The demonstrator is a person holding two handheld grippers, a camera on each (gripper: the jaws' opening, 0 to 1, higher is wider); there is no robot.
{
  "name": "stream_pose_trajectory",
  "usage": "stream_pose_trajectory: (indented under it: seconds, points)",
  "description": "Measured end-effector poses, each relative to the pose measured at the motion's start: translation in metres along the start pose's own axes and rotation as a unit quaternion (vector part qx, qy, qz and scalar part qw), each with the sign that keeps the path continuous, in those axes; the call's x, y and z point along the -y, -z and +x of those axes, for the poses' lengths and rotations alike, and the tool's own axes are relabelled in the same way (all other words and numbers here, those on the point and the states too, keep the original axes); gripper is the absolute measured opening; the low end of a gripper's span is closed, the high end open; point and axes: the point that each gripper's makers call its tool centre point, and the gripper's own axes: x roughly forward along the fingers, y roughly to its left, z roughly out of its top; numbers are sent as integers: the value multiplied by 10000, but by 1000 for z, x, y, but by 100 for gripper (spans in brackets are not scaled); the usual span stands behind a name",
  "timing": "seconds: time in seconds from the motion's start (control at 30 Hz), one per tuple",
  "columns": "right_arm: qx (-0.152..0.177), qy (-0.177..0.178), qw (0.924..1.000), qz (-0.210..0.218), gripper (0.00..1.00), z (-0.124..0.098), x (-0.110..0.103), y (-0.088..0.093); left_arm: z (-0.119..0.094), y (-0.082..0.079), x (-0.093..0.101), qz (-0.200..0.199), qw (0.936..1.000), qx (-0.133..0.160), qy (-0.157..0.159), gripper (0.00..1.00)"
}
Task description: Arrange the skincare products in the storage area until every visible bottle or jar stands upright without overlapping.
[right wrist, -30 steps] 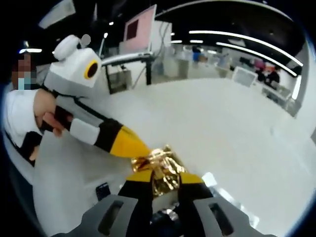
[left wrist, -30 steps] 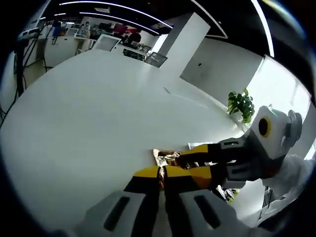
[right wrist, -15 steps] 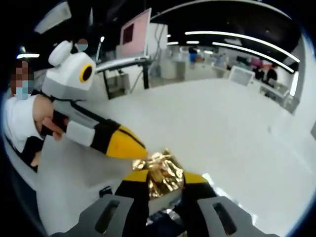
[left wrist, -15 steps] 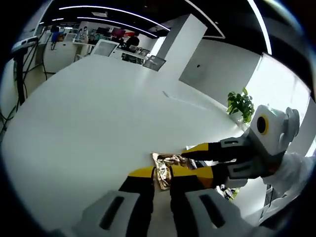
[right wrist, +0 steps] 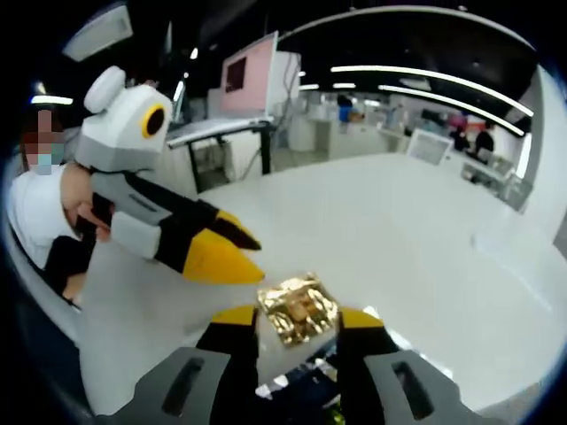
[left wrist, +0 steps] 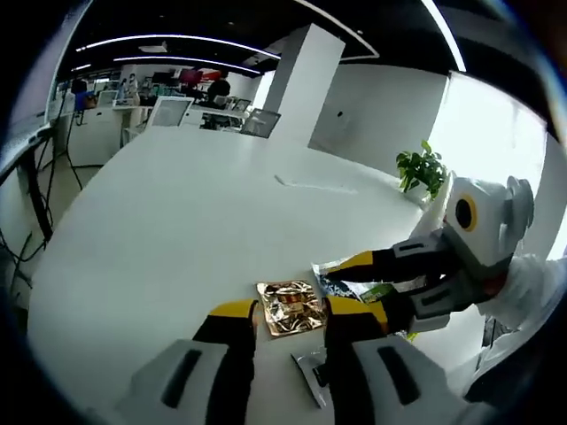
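Note:
A flat gold foil sachet [left wrist: 288, 308] lies on the white table [left wrist: 177, 230], in the gap between the spread jaws of my left gripper [left wrist: 292, 315], which is open and not touching it. My right gripper [left wrist: 359, 285] reaches in from the right, also open, its yellow tips beside the sachet. In the right gripper view the same gold sachet [right wrist: 299, 307] rests flat just ahead of my open right gripper [right wrist: 299, 319]. There the left gripper [right wrist: 257, 258] comes in from the left, its tips close to the sachet's corner.
More sachets lie near the gold one: a silver one [left wrist: 310, 372] and green and blue ones [left wrist: 354, 288]. A potted plant [left wrist: 421, 168] stands at the table's far edge. A person's white sleeve [right wrist: 35, 212] is at the left. Desks and a monitor [right wrist: 252, 62] stand beyond.
Both grippers were shut on the crumpled gold sachet and held it up. They have opened and drawn back a little, and the sachet now lies flat on the table.

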Motion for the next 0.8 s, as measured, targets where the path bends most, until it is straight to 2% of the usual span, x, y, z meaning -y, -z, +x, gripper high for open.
stream_pose_trajectory:
  seconds: [0.1,0.23,0.3,0.57,0.8]
  points:
    - [88,80,9999,-23,38,-10,-2,-4,-6,-3,6,157,9999,-3,14,32]
    - [204,142,9997,-42,40,-24,-5,-12,-13,-4,14,383,9993,-52,-6,44]
    - [267,178,9995,-53,42,-32,-6,-16,-16,-6,18,549,9985,-47,-18,44]
    - [389,270,9987,-190,49,-54,-11,-23,-29,-10,34,666,9976,-27,159,45]
    - [479,291,9978,-361,60,-78,-23,-29,-48,-12,45,858,9960,-60,254,54]
